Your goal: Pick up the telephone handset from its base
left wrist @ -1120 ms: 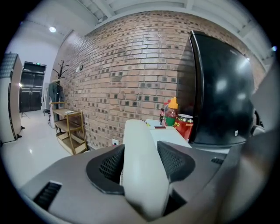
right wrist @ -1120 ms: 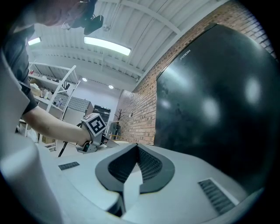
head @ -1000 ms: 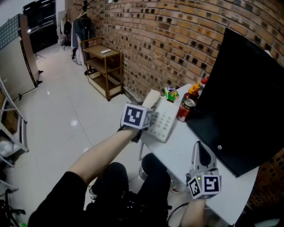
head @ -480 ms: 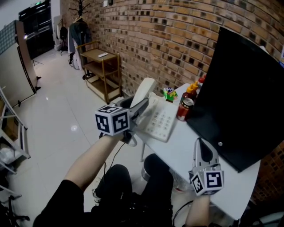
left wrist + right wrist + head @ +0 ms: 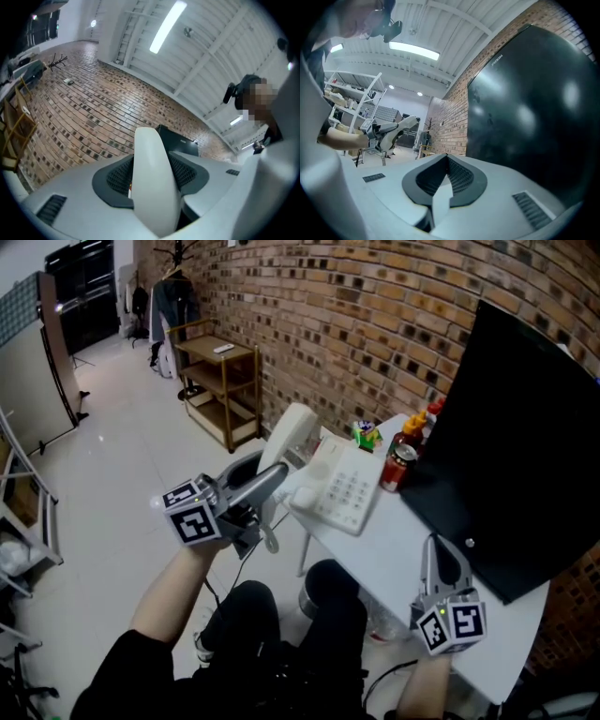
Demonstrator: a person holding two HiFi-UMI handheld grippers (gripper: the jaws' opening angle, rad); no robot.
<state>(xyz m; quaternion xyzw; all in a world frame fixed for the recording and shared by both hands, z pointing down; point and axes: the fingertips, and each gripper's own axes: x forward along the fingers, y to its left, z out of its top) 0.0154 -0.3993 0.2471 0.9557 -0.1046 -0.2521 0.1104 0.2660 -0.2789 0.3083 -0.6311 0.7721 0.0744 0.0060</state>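
The white telephone handset (image 5: 286, 439) is off its base (image 5: 339, 491) and hangs in the air left of the table, tilted upward. My left gripper (image 5: 265, 478) is shut on the handset's middle; in the left gripper view the handset (image 5: 153, 187) fills the gap between the dark pads (image 5: 116, 174). The white keypad base lies on the white table (image 5: 394, 554) near its left edge. My right gripper (image 5: 441, 563) rests on the table by the front edge, its jaws together with nothing between them. From the right gripper view the lifted handset (image 5: 404, 125) shows far left.
A large black monitor (image 5: 516, 437) stands at the right of the table. A red can (image 5: 397, 468), sauce bottles (image 5: 413, 434) and a small green item (image 5: 365, 435) sit behind the base. A brick wall runs behind; a wooden shelf (image 5: 220, 381) stands on the tiled floor.
My left gripper lifted the handset off the base and carried it up and to the left, tilting it upward. The right gripper stayed where it was.
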